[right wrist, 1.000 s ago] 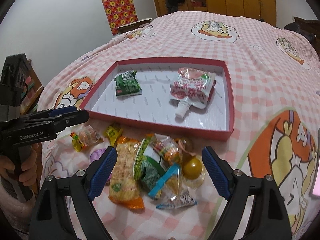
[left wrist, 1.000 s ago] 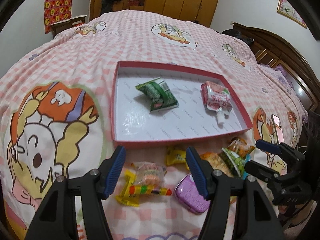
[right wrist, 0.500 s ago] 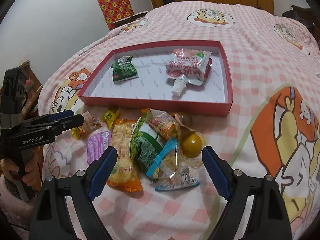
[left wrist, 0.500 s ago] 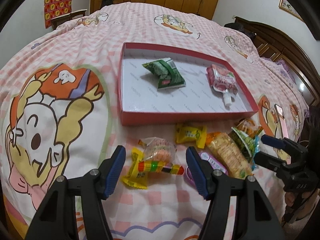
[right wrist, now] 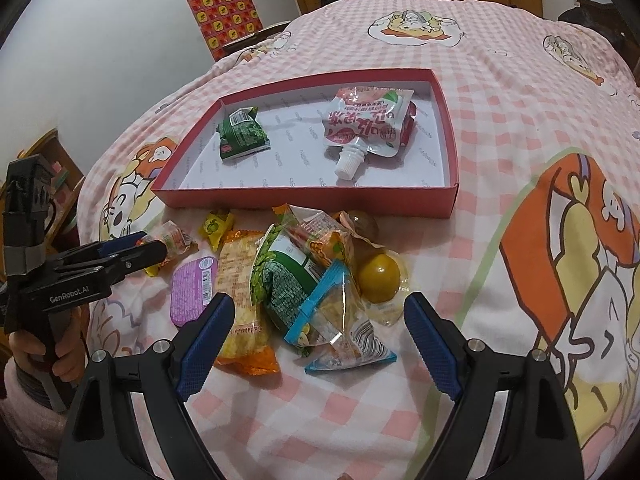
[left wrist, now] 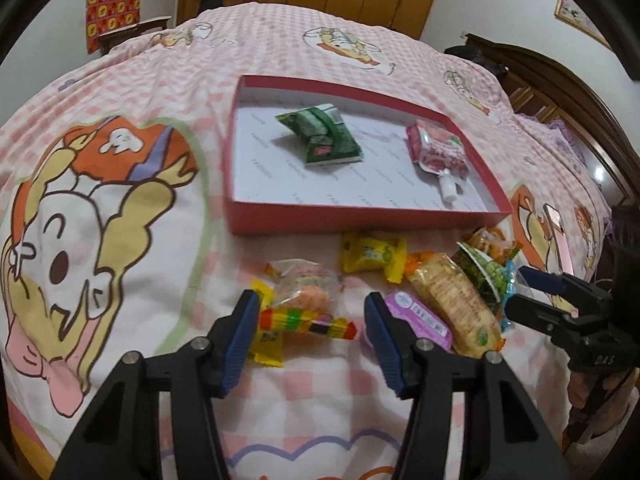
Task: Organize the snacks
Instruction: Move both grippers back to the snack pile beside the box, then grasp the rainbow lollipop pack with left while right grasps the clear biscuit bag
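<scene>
Rainbow-striped candy stick [left wrist: 307, 322] lies between the left tool's [left wrist: 310, 330] narrowing, not-yet-pinching jaws.

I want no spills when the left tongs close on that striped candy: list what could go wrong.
1. The left tongs, jaws just narrowing, straddle the striped candy, which lies across a yellow wrapper and against a clear packet; they may grab several at once.
2. The purple tin touches the right pad and may get shoved.
</scene>
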Demonstrator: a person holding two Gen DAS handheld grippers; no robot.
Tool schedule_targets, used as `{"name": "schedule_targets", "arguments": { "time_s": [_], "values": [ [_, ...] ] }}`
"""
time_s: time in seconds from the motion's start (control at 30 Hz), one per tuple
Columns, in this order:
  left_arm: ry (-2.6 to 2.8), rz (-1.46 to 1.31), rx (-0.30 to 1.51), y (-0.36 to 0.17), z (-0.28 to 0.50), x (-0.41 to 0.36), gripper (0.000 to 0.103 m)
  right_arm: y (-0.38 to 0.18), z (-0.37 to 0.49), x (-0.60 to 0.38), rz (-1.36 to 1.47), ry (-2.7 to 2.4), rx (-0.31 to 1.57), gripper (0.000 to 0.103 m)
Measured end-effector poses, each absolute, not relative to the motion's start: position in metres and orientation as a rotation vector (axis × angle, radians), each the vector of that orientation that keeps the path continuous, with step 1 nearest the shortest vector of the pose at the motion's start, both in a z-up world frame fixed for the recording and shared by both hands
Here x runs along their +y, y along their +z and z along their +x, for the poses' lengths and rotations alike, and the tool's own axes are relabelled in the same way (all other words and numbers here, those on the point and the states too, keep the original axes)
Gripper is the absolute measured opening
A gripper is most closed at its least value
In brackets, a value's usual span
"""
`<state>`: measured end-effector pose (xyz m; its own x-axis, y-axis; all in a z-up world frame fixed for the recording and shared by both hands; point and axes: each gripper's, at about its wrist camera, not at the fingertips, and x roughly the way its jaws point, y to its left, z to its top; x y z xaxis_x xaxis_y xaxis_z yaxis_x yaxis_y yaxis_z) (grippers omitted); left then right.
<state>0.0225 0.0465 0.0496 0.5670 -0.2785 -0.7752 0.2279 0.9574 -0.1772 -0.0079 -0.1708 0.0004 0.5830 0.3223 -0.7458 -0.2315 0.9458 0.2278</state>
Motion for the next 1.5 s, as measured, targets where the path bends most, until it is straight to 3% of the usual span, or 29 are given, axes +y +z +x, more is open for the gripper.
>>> {"name": "schedule_targets", "arguments": {
  "time_s": [0.23, 0.5, 0.97, 1.5],
  "values": [
    [-0.303, -0.013, 0.898, 0.046, 0.029, 0.033, 0.046, 0.000, -0.009, -0.172, 0.124, 0.337, 0.891, 0.087],
    [-0.286, 0.023, 0.904, 0.034, 0.038, 0.024, 0.045, -0.003, -0.008, -0.178, 0.159, 0.340, 0.904, 0.071],
    [-0.293, 0.037, 0.904, 0.028, 0.036, 0.024, 0.045, -0.004, -0.005, -0.177, 0.166, 0.347, 0.911, 0.070],
    [-0.277, 0.013, 0.923, 0.026, 0.038, 0.028, 0.045, -0.017, -0.001, -0.189, 0.192, 0.310, 0.940, 0.061]
  ]
}}
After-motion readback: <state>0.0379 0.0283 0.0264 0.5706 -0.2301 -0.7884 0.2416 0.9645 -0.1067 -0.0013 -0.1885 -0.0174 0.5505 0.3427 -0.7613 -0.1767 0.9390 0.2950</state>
